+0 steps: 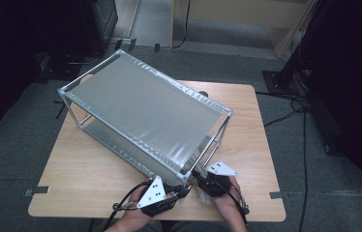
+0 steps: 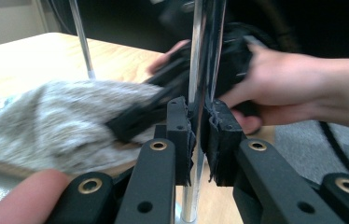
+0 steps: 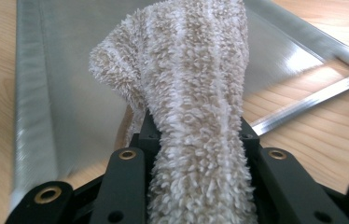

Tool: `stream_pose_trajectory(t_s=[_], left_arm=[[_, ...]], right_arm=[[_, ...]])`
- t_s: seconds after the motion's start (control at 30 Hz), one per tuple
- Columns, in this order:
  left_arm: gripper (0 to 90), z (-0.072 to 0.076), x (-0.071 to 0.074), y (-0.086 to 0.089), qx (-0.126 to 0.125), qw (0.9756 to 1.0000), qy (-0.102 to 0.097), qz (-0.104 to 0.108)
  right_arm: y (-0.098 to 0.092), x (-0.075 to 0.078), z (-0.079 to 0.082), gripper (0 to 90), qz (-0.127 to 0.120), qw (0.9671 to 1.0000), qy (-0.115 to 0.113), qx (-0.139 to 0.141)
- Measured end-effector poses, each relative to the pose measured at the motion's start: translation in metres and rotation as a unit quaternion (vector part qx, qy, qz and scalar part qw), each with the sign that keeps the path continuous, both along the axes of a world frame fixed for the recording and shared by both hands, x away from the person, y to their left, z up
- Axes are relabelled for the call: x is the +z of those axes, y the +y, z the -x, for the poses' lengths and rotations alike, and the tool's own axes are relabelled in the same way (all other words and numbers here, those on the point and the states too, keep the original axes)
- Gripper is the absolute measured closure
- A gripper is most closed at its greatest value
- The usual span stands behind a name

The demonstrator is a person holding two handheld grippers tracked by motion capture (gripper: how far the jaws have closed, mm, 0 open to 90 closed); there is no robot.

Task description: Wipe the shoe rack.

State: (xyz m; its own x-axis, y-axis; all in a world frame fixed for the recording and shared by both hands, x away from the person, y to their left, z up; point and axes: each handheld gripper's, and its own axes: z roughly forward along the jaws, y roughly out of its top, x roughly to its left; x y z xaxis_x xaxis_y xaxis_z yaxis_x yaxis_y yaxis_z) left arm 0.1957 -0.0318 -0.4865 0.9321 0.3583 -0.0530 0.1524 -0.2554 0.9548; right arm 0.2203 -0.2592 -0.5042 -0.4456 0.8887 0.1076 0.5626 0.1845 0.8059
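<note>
A silver two-shelf metal rack (image 1: pixel 145 111) stands slantwise on the wooden table (image 1: pixel 87 179). At its near corner, my left gripper (image 1: pixel 176 191) (image 2: pixel 199 116) is shut on the chrome corner post (image 2: pixel 205 56), pads pressed against both sides of it. My right gripper (image 1: pixel 201 181) (image 3: pixel 196 126) is just right of that corner, shut on a fluffy beige-and-white towel (image 3: pixel 186 70) that bulges up out of the jaws. In the left gripper view the towel (image 2: pixel 60 121) rests on the lower shelf beyond the post, with the right gripper (image 2: pixel 210 65) and its hand (image 2: pixel 280 88) behind it.
The rack's lower shelf (image 3: pixel 70 93) and its metal rails lie right in front of the right gripper. Bare tabletop (image 1: pixel 251 145) borders the rack on the right and front left. Cables (image 1: pixel 290 108) run over the grey floor; dark stands flank the table.
</note>
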Motion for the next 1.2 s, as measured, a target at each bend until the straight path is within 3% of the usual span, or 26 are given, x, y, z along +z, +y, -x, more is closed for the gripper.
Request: stream_pose_trajectory(t_s=[0.13, 0.23, 0.3, 0.43, 0.53, 0.63, 0.77, 0.9, 0.97, 1.1, 1.2], left_arm=[[80.4, -0.014, 0.002, -0.011, 0.005, 1.0000, 0.006, -0.003], [77.8, -0.022, 0.003, -0.011, -0.019, 0.9997, 0.013, 0.002], [67.8, -0.023, 0.003, -0.004, -0.039, 0.9992, 0.011, 0.006], [53.0, -0.026, 0.004, 0.017, -0.039, 0.9990, 0.012, 0.016], [48.0, -0.032, 0.004, 0.042, -0.021, 0.9993, 0.020, 0.023], [47.3, -0.044, 0.000, 0.066, 0.019, 0.9995, 0.022, 0.012], [47.3, -0.064, -0.008, 0.093, 0.080, 0.9962, 0.031, -0.010], [46.8, -0.073, -0.015, 0.102, 0.113, 0.9922, 0.034, -0.041], [46.9, -0.076, -0.019, 0.102, 0.121, 0.9905, 0.042, -0.050], [46.6, -0.084, -0.027, 0.097, 0.138, 0.9861, 0.055, -0.075], [46.7, -0.089, -0.027, 0.096, 0.153, 0.9835, 0.059, -0.077]], right_arm=[[-0.017, 0.006, 0.011, 65.9, 0.000, 0.9996, -0.009, -0.025], [-0.024, 0.010, 0.020, 65.6, 0.004, 0.9985, -0.028, -0.047], [-0.028, 0.014, 0.026, 65.4, -0.002, 0.9979, -0.036, -0.054], [-0.033, 0.020, 0.039, 65.0, -0.023, 0.9973, -0.045, -0.054], [-0.033, 0.023, 0.046, 64.6, -0.031, 0.9968, -0.051, -0.053], [-0.032, 0.027, 0.054, 62.5, -0.037, 0.9966, -0.058, -0.046], [-0.029, 0.030, 0.066, 61.8, -0.046, 0.9966, -0.063, -0.028], [-0.027, 0.034, 0.076, 60.3, -0.055, 0.9959, -0.071, -0.012], [-0.025, 0.036, 0.080, 59.5, -0.072, 0.9947, -0.073, -0.004], [-0.021, 0.037, 0.085, 57.3, -0.083, 0.9928, -0.086, 0.006], [-0.019, 0.039, 0.089, 52.5, -0.100, 0.9904, -0.095, 0.013]])
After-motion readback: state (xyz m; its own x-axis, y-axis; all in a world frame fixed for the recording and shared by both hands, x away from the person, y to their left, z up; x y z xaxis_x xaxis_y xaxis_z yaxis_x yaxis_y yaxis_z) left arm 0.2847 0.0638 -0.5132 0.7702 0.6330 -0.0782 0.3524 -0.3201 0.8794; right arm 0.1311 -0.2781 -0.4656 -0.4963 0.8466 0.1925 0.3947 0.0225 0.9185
